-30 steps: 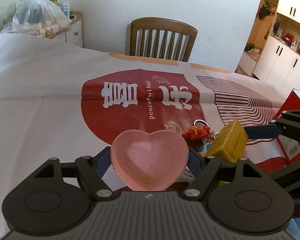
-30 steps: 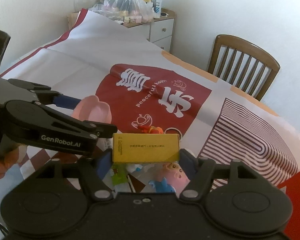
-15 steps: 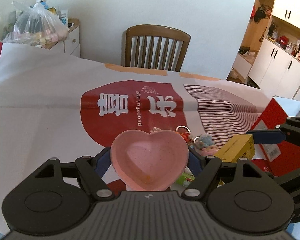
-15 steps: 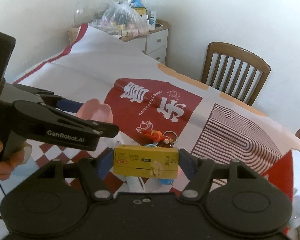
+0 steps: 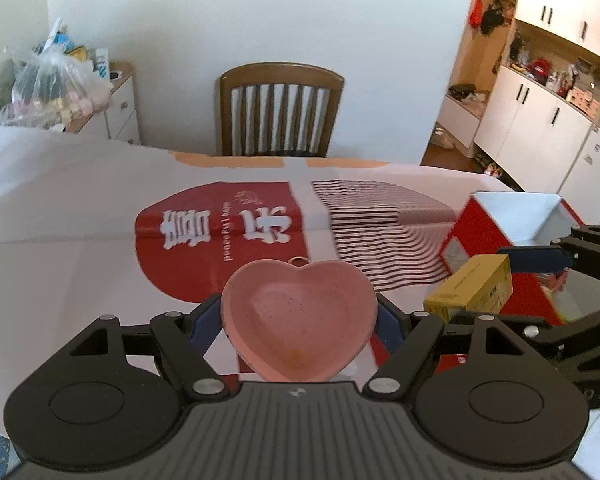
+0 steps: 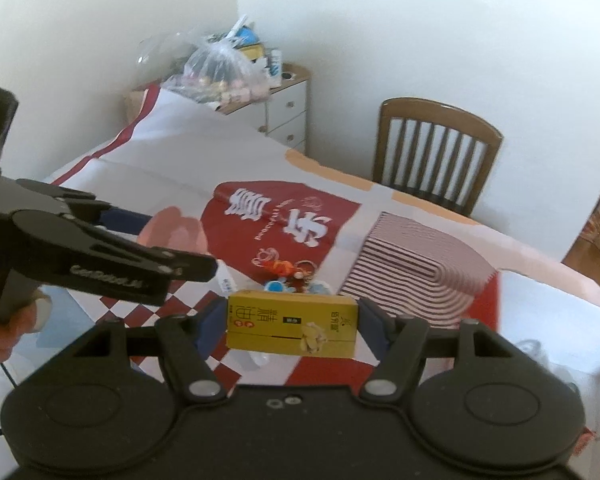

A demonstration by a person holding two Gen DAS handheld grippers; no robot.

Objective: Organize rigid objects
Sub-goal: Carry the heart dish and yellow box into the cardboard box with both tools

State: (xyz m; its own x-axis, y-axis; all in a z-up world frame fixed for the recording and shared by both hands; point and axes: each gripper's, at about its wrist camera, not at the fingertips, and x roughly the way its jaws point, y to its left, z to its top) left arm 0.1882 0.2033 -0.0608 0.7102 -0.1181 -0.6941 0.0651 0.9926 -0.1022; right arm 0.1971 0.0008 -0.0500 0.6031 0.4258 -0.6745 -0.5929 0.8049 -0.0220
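My left gripper (image 5: pixel 299 320) is shut on a pink heart-shaped dish (image 5: pixel 298 322) and holds it above the table. My right gripper (image 6: pixel 292 330) is shut on a yellow carton (image 6: pixel 292 326), also lifted. In the left wrist view the carton (image 5: pixel 470 292) hangs at the right, in front of a red-and-white open box (image 5: pixel 516 220). In the right wrist view the dish (image 6: pixel 174 234) shows at the left behind the left gripper's arm. Small toys and keychains (image 6: pixel 288 276) lie on the tablecloth below the carton.
A red-and-white printed tablecloth (image 5: pixel 80 220) covers the table. A wooden chair (image 5: pixel 280 110) stands at the far edge. A drawer unit with a plastic bag (image 5: pixel 52 88) on it is at the far left. White cabinets (image 5: pixel 540 128) are at the right.
Both grippers have risen with their loads. The view has swung right, so the red-and-white box now shows. The toys have dropped out of the left wrist view.
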